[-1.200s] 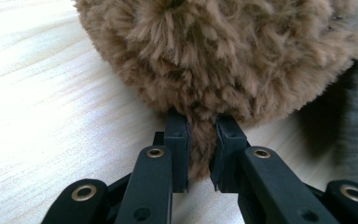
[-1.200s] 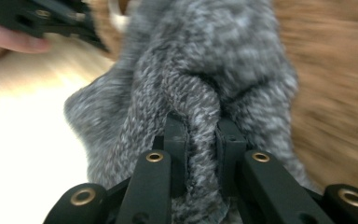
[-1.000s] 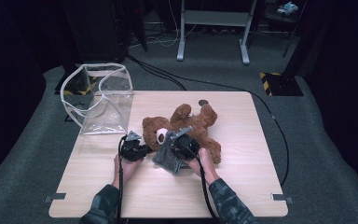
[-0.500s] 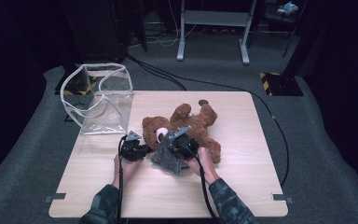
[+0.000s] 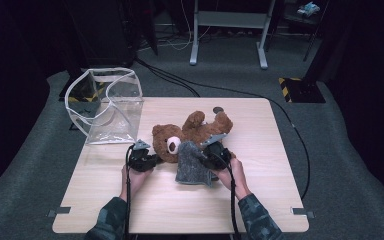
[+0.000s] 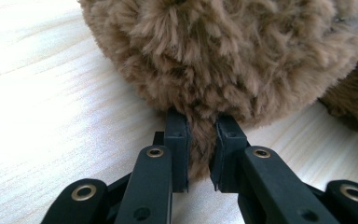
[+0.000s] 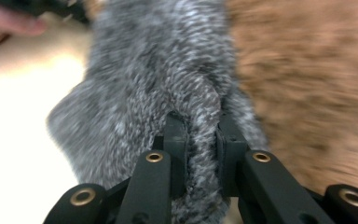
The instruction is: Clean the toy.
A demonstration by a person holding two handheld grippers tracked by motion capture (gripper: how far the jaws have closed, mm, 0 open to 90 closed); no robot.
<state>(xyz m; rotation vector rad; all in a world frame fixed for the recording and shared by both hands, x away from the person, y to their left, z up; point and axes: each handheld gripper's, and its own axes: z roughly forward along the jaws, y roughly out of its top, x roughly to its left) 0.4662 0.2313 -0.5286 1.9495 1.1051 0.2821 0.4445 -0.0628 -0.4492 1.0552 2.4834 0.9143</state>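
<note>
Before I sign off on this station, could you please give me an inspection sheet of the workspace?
Surface: light wooden table, flat and clean.
Job's things: brown teddy bear lying mid-table; grey knitted cloth at its near side.
Clutter: clear plastic bag standing open on the table's far left corner.
Grippers: left gripper shut on a tuft of the bear's fur; right gripper shut on a fold of the cloth.
Cables: black cable trails from each gripper; another crosses the floor.
Surroundings: grey carpet, metal stand legs behind.
</note>
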